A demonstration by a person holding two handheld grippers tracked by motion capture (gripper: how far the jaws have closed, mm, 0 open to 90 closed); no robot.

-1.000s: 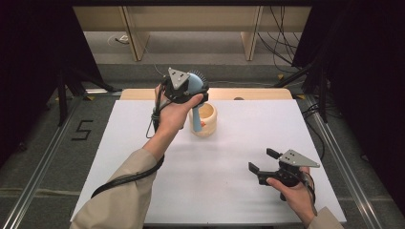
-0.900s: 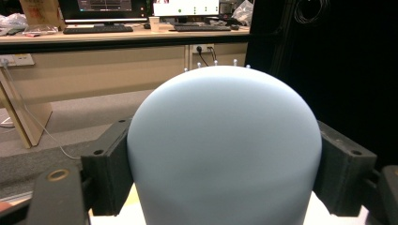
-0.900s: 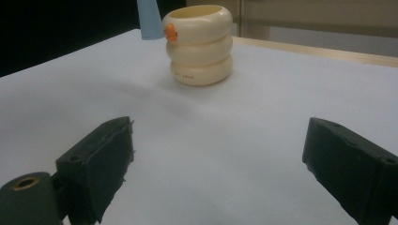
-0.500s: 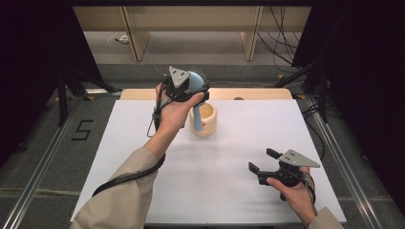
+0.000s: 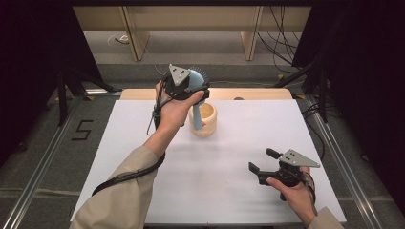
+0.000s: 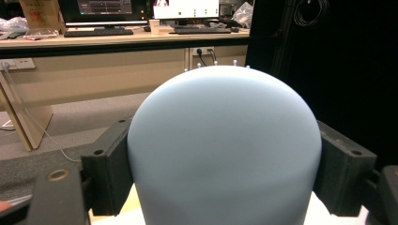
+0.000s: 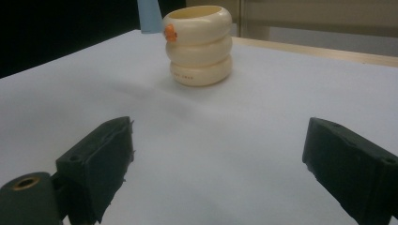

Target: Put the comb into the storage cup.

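Two grippers in play. Left gripper (image 5: 191, 86) clamps blue hairbrush (image 5: 196, 95) by its head, jaws wide apart but pressing both sides; handle points down beside/behind cream ribbed cup (image 5: 204, 119), prob. so we can drop it in upright. Whether handle is inside cup yet, can't tell. Right gripper (image 5: 265, 162) rests near table (image 5: 239, 191) front edge, jaws fully open, empty, well apart from cup. Nothing blocks path; bench legs, cables lie beyond table.

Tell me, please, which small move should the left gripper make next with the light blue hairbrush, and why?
Probably lower it straight down. The left gripper is clamped on the light blue plastic hairbrush at its rounded head, and the handle already points into the cream ribbed cup. The right gripper hangs open, away from the cup, so nothing blocks the way.
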